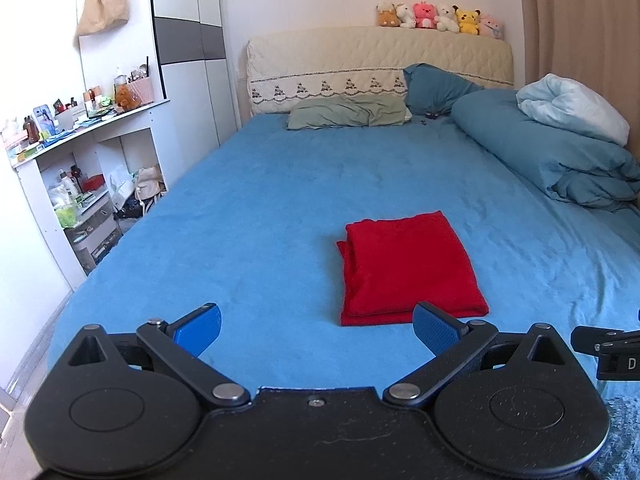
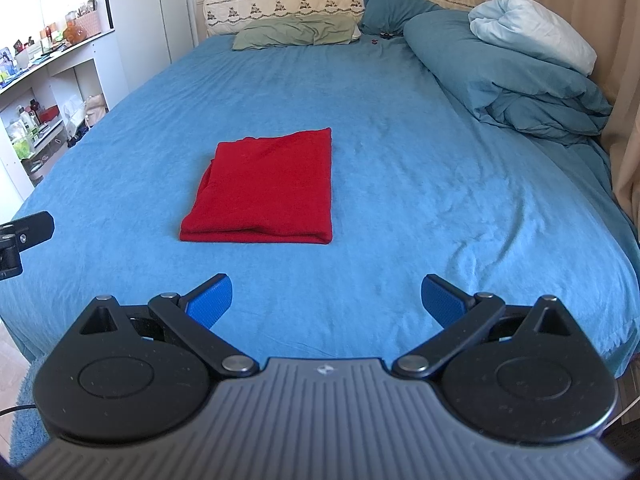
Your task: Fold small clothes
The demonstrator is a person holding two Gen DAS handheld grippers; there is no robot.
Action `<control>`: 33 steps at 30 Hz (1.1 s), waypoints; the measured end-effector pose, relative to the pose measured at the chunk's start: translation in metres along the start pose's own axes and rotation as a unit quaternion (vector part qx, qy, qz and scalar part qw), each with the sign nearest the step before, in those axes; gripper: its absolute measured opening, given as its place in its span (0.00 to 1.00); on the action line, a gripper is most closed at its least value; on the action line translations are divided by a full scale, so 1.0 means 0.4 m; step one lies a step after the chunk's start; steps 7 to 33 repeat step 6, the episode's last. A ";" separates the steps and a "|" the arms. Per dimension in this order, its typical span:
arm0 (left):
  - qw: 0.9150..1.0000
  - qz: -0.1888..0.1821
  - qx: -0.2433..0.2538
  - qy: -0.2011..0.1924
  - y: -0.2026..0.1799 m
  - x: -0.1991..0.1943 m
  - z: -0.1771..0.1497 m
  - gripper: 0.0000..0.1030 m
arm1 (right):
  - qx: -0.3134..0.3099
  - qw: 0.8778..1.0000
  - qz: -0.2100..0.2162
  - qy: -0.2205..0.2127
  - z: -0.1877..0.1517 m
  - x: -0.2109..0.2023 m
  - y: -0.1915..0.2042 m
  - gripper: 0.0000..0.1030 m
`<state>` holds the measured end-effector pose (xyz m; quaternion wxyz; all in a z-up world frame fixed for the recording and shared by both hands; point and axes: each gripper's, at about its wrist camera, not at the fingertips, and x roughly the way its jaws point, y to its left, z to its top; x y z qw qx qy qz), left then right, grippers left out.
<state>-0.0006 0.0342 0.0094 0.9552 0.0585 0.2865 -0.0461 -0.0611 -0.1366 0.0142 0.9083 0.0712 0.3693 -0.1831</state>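
Note:
A red garment point(image 1: 408, 266) lies folded into a flat rectangle on the blue bed sheet point(image 1: 260, 200); it also shows in the right wrist view point(image 2: 266, 188). My left gripper point(image 1: 316, 326) is open and empty, held above the bed's near edge, just short of the garment's near edge. My right gripper point(image 2: 326, 300) is open and empty, held back from the garment, to its right. Part of the right gripper shows at the left wrist view's right edge point(image 1: 612, 350), and part of the left gripper at the right wrist view's left edge point(image 2: 24, 236).
Pillows point(image 1: 348, 112) and a bunched blue duvet point(image 1: 560, 152) lie at the bed's far end and right side. A cream headboard point(image 1: 380, 56) carries plush toys point(image 1: 440, 18). A cluttered white shelf unit point(image 1: 80, 168) stands left of the bed.

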 end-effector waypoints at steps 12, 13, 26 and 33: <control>1.000 0.001 -0.006 0.007 0.007 0.021 0.000 1.00 | -0.003 1.000 0.002 0.004 0.006 0.013 -0.003 1.00; 1.000 0.001 -0.006 0.007 0.007 0.021 0.000 1.00 | -0.003 1.000 0.002 0.004 0.006 0.013 -0.003 1.00; 1.000 0.001 -0.006 0.007 0.007 0.021 0.000 1.00 | -0.003 1.000 0.002 0.004 0.006 0.013 -0.003 1.00; 1.000 0.001 -0.006 0.007 0.007 0.021 0.000 1.00 | -0.003 1.000 0.002 0.004 0.006 0.013 -0.003 1.00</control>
